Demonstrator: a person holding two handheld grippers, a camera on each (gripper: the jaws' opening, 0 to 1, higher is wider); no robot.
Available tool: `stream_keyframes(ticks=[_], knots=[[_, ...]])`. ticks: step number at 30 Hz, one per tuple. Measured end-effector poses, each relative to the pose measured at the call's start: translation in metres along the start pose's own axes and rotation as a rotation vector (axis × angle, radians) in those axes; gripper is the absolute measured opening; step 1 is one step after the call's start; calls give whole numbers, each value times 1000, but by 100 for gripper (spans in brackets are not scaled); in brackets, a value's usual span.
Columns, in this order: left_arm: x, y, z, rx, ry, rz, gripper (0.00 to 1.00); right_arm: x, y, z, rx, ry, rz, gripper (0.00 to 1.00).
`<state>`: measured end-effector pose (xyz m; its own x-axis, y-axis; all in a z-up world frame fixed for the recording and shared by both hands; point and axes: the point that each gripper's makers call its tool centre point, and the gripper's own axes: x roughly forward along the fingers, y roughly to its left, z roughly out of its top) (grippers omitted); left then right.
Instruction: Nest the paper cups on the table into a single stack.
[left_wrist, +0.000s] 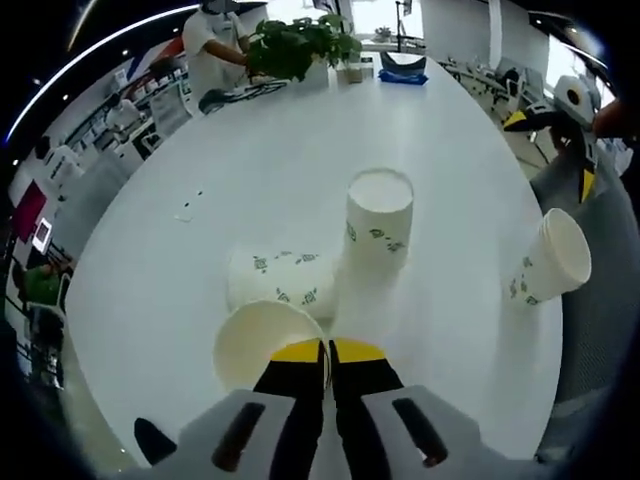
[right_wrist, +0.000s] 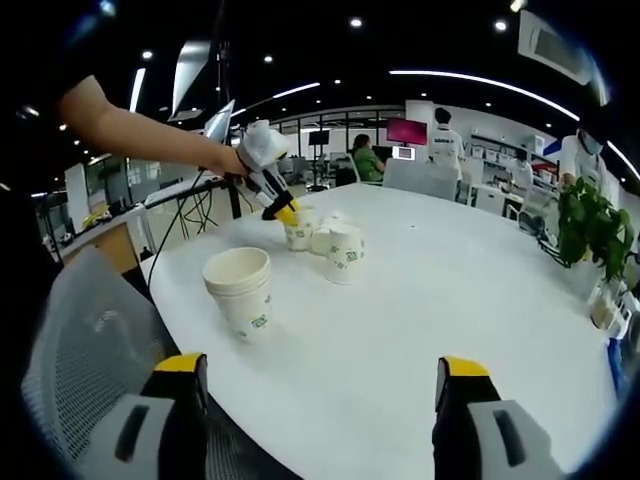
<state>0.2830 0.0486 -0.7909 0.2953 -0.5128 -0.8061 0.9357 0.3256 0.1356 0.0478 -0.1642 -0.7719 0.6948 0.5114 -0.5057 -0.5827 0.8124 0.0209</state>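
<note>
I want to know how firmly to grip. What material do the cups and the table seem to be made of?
The cups, such as the upside-down cup, look like matte white paper with a green leaf print and a thin rolled rim. The table looks like a smooth white laminate or a painted board with a soft sheen; the pictures cannot settle which.

The white table (left_wrist: 250, 180) lies bare across its far half up to a potted plant (left_wrist: 300, 45) at the far edge. Near the left hand-held gripper (left_wrist: 327, 352), three paper cups (left_wrist: 378, 232) crowd together; another cup (left_wrist: 552, 258) stands apart, right, with open table between.
</note>
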Motion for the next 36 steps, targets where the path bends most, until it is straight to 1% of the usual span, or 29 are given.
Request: stream_keyframes(ticks=[4,7,11,17,23,27,28,30,34,35,36], knots=[[-2,-1,3,5,-3,4,0,0,0,0,-2,-1,2,96],[-9,-7,5,10,-1,4,0,0,1,1,-2,-4,2,96],[-14,-11,6,18,4,6,0,0,2,2,-3,-6,4,96],[-22,-16,8,27,-6,5,0,0,1,3,-1,-16,6,97],[-36,-26,12,31,-10,-5,0,0,2,4,-1,-23,10,98],[-45,-32,14,47,-9,-16,0,0,3,4,-2,-24,12,99],[-48,-33,15,50,-9,-19,0,0,3,4,-2,-23,12,99],[-58,-43,22,70,-11,-25,0,0,3,4,-4,-23,13,99],[-75,-57,36,92,-32,-51,0,0,3,3,-6,-21,15,98],[-77,-57,36,98,-33,-55,0,0,3,3,-6,-21,15,98],[-81,-62,39,110,-33,-70,0,0,3,3,-6,-20,15,98]])
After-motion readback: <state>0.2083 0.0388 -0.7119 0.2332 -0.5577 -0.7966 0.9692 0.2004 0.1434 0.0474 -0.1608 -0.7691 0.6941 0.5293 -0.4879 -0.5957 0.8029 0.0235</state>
